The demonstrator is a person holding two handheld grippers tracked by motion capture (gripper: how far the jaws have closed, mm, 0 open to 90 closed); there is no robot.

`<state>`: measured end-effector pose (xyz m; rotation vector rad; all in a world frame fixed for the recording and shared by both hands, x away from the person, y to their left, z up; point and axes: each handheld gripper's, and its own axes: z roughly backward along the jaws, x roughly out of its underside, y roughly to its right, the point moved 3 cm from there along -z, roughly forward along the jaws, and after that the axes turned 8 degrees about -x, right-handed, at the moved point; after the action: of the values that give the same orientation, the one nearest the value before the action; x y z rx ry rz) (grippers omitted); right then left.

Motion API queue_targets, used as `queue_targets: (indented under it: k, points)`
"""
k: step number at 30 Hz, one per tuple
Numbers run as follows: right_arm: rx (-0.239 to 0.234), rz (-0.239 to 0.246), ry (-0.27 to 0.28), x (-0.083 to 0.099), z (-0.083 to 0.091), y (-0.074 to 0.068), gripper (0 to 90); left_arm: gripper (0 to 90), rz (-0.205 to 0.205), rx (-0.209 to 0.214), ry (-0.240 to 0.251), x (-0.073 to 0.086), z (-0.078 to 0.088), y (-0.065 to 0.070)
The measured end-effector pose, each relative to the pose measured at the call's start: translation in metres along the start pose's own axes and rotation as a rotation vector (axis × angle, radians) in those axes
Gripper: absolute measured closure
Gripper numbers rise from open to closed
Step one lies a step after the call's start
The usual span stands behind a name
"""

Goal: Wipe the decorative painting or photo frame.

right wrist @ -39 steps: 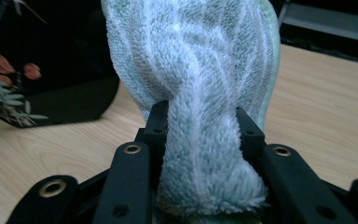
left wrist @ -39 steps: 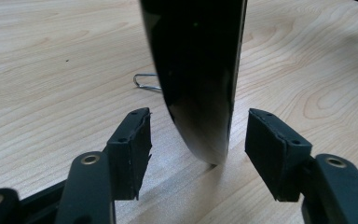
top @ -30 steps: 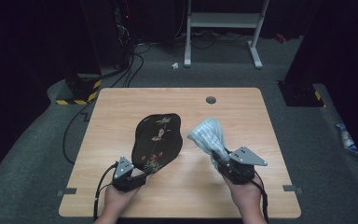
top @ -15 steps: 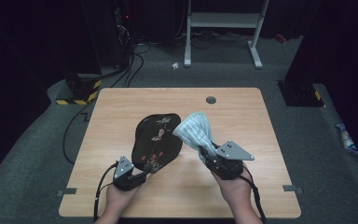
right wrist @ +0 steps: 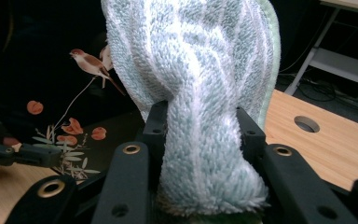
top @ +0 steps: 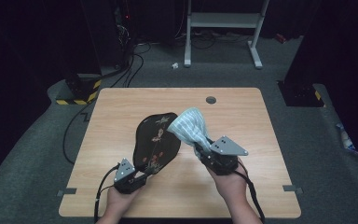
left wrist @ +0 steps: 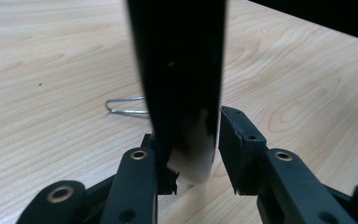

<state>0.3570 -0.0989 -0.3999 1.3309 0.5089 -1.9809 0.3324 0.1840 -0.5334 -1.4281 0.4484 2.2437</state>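
Table [top: 121,112]: light wood top across the middle of the high view, with a round hole [top: 210,99] near its far edge, upper centre of the frame.

Tray [top: 156,142]: black, lacquer-like, oval, painted with a bird, branches and orange fruit. In the high view it lies at frame centre, tilted, its near end at the left gripper and its far end beside the cloth. In the right gripper view its painted face [right wrist: 51,93] takes up the left half of the frame. In the left gripper view its edge [left wrist: 177,70] rises as a dark band from the jaws to the top of the frame.

Left gripper [top: 140,177]: lower left of centre in the high view, held in a hand at the bottom edge. Its jaws have just been closing with the tray's edge between them. In its own view [left wrist: 189,154] the left jaw sits against the tray; a narrow gap shows at the right jaw, so the pads do not yet clamp.

Cloth [top: 191,128]: pale blue-green striped terry, bunched. Right of centre in the high view, its loose end spreading up and left to the tray's right rim. In the right gripper view [right wrist: 191,70] it fans out over the upper centre.

Right gripper [top: 203,151]: lower right of centre, in the other hand. Jaws clamped on the cloth's gathered neck [right wrist: 200,154].

Wire clip [left wrist: 126,105]: thin, bent, lying on the table left of the tray in the left gripper view.
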Motion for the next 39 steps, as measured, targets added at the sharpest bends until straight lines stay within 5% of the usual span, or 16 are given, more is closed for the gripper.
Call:
queue_targets:
  k: [10,16,23,39]
  points:
    - [-0.023,0.012,0.001,-0.005,-0.011,-0.002,65.2,62.9,0.001,-0.020,0.050,-0.003,-0.006,0.000]
    - [-0.023,0.037,-0.006,-0.014,-0.022,-0.006,65.2,64.5,0.050,-0.009,0.102,-0.003,0.000,-0.005]
    - [-0.016,0.064,-0.038,-0.017,-0.041,-0.009,65.2,78.5,0.042,0.021,0.092,-0.002,-0.001,-0.005]
    - [-0.062,0.127,-0.022,-0.032,-0.061,-0.032,65.2,79.6,0.027,0.017,0.092,-0.003,-0.001,-0.002]
